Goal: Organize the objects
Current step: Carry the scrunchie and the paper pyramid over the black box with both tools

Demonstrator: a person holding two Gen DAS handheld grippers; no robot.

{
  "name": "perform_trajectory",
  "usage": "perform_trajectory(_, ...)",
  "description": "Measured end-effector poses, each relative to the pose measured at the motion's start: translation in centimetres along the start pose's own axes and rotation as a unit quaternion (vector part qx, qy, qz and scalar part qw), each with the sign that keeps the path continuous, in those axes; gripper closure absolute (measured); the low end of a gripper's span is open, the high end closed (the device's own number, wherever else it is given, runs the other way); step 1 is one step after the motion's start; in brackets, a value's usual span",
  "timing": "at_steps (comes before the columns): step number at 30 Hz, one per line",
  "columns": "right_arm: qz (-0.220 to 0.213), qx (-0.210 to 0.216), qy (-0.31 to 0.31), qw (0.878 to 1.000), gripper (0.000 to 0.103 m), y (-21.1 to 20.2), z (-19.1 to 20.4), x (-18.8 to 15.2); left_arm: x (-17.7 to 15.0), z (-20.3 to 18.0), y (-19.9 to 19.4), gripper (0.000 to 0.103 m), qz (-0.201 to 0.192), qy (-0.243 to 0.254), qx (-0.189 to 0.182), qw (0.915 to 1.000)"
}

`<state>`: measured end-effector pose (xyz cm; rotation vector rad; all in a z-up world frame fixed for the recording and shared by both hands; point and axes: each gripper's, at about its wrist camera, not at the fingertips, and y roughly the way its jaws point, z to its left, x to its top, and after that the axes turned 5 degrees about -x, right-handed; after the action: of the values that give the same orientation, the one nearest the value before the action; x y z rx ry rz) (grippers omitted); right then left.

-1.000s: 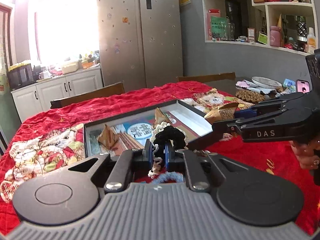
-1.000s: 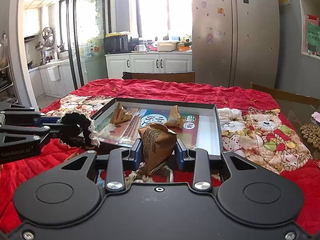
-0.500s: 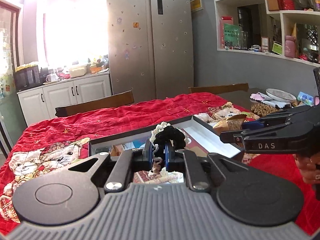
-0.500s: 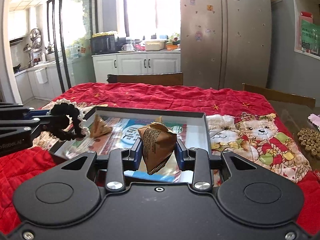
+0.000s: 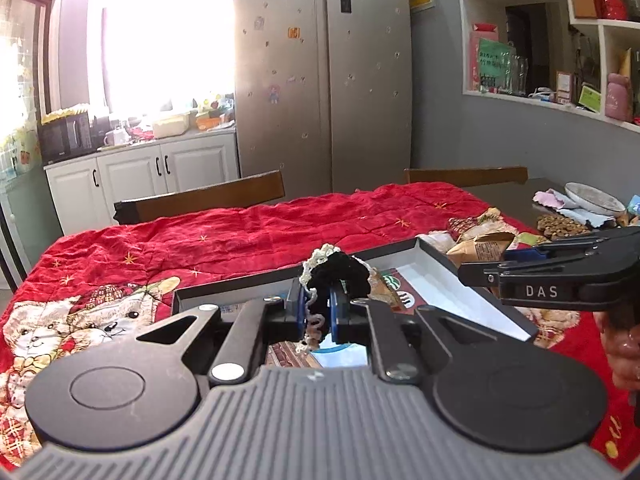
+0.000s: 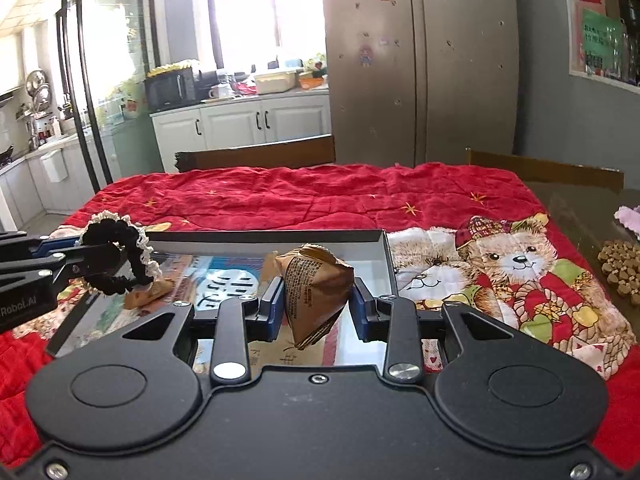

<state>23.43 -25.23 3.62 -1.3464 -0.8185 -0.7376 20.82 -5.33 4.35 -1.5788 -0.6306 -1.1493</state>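
Over the tray (image 6: pixel 384 242) both things hang in the air. Between the right gripper's (image 6: pixel 316 304) jaws sits the brown packet (image 6: pixel 316 288), pinched tight, point down, above the near right part of the tray. On the left, the left gripper (image 5: pixel 318 314) has its jaws closed on the black scrunchie (image 5: pixel 340 274), above the tray's near left part. Both look ready to drop; the tray floor lies right below, so down seems the way to go.
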Motion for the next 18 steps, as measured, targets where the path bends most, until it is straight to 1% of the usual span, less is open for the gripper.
perform_trajectory(7, 0.007, -0.008, 0.010, 1.000, 0.071, 2.7, 0.0, 0.4, 0.1, 0.7, 2.5, 0.089, 0.007, -0.013, 0.019, 0.9997)
perform_trajectory(10, 0.007, -0.009, 0.015, 1.000, 0.071, 3.7, 0.1, 0.5, 0.2, 1.0, 3.3, 0.089, 0.009, -0.023, 0.017, 0.9996)
perform_trajectory(18, 0.011, -0.018, 0.016, 1.000, 0.071, 6.1, 0.6, 0.1, 0.0, 1.5, 5.4, 0.089, 0.019, -0.033, 0.025, 0.9990)
